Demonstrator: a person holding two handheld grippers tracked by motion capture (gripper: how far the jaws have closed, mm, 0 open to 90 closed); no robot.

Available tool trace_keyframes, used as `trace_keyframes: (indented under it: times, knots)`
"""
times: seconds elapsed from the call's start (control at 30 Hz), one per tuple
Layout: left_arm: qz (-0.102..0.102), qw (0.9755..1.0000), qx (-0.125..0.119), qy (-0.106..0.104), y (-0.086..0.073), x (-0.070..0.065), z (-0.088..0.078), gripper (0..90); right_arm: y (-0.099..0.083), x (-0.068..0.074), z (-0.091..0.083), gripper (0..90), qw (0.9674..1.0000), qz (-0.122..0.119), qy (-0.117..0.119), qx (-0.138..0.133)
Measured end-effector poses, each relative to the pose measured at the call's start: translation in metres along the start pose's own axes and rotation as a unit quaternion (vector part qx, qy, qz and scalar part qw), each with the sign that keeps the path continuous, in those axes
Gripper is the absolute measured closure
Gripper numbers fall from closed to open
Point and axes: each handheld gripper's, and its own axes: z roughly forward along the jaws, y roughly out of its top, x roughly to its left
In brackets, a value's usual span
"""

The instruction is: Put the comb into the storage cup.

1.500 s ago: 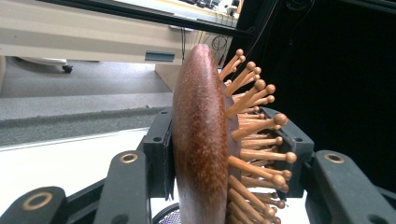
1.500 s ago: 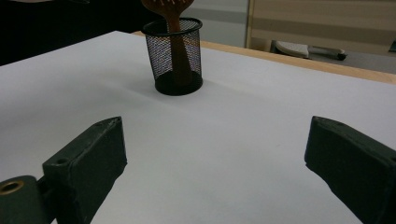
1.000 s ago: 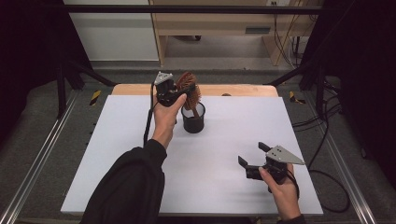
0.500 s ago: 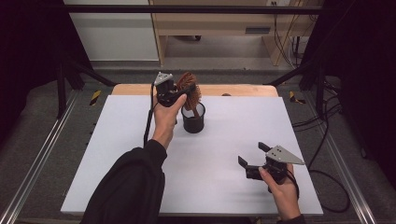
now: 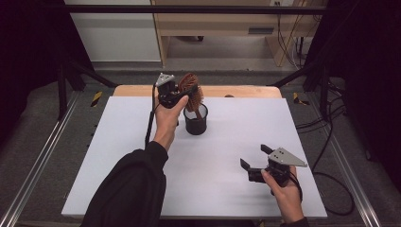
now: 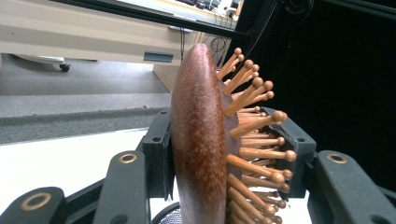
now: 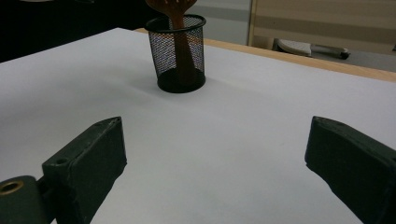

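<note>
Here, at the far side of the white table top point(image 5: 142, 142), the left gripper point(image 5: 182, 93) is being held up above the surface by the left hand point(image 5: 166, 120), whose dark sleeve point(image 5: 130, 189) is reaching in from the near edge. Its jaws are clamped on the head of a wooden paddle hairbrush point(image 5: 193, 92). In the left gripper view the brush point(image 6: 201, 140) is being gripped edge-on: the smooth reddish-brown back is pressing against the jaw on the left of that view, and the ball-tipped wooden pins point(image 6: 257, 121) are pointing toward the jaw on the right, which is bearing on the pin side. Directly below these jaws, the rim of a black mesh pen cup point(image 6: 173, 215) is just showing, and the brush is running down into it. From above, that cup point(image 5: 195, 124) is standing upright on the table, just beside and below the left gripper.

Further right and well apart from the cup, toward the near edge, the right gripper point(image 5: 255, 158) is being held just over the table by the right hand point(image 5: 283, 189). Its jaws are spread wide with nothing between them. Ahead of those jaws, in the right gripper view, the mesh cup point(image 7: 180, 56) is being seen in the distance, with the brush handle point(image 7: 183, 53) leaning inside it and visible through the mesh.
</note>
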Motion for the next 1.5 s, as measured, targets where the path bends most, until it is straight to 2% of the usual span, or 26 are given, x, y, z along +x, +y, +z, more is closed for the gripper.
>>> trace_keyframes:
  times: [0.67, 1.23, 1.5]
  knots:
    - [-0.011, 0.9999, -0.001, 0.001, -0.005, 0.027, -0.003, 45.2, -0.002, 0.003, 0.005, 5.5, 0.9999, -0.011, -0.002, 0.012]
    - [-0.016, 0.9998, 0.0, 0.008, -0.006, 0.033, -0.001, 42.7, -0.002, 0.004, 0.006, 5.4, 0.9998, -0.012, 0.001, 0.014]
    - [-0.008, 0.9999, 0.002, 0.011, -0.006, 0.034, -0.001, 41.4, -0.002, 0.005, 0.007, 5.5, 0.9998, -0.015, 0.002, 0.016]
